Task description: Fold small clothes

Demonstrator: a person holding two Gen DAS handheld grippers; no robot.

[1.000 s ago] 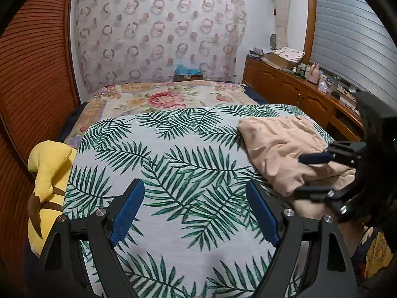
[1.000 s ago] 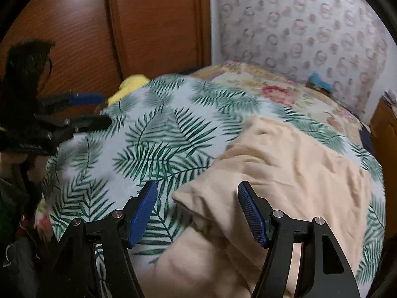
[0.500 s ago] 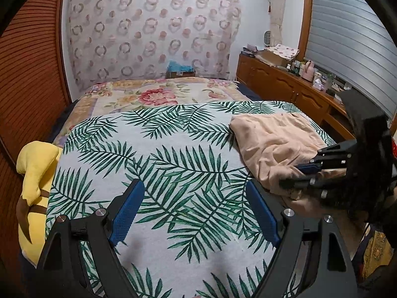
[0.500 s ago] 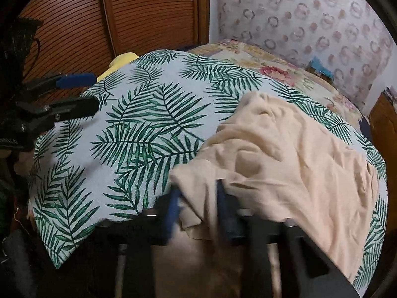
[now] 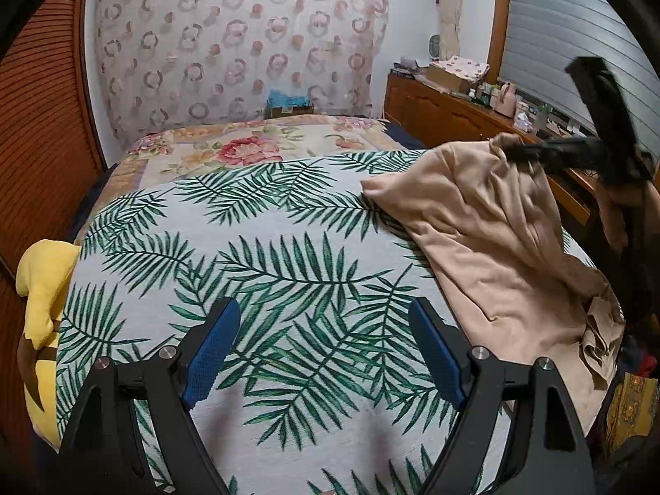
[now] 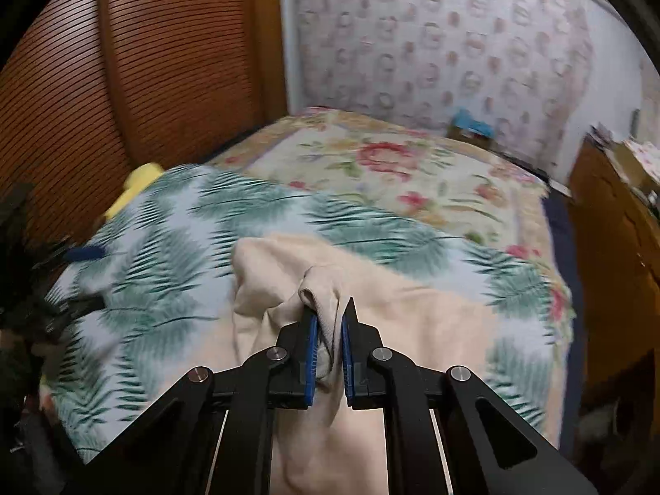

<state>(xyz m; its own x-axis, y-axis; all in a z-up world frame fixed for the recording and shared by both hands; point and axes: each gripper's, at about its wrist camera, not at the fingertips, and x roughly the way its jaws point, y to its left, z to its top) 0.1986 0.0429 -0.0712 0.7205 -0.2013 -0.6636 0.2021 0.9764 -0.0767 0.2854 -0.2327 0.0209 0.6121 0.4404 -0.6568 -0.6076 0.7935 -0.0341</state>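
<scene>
**Right gripper grabs the peach cloth**

The peach cloth (image 6: 412, 330) lies on the right side of the bed (image 5: 288, 268), over the leaf blanket. A second ago it lay flat and untouched. Now the right gripper (image 6: 328, 330) is closing on a bunched edge and has lifted it, low in the middle of its view. So the folding can begin, I think. The left gripper (image 5: 321, 350) stays wide open with nothing in it, low over the blanket.

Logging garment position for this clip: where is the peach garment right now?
In the left wrist view the peach garment lies on the right side of the palm-leaf bedspread, one bunched edge pinched up by the closing right gripper.
</scene>
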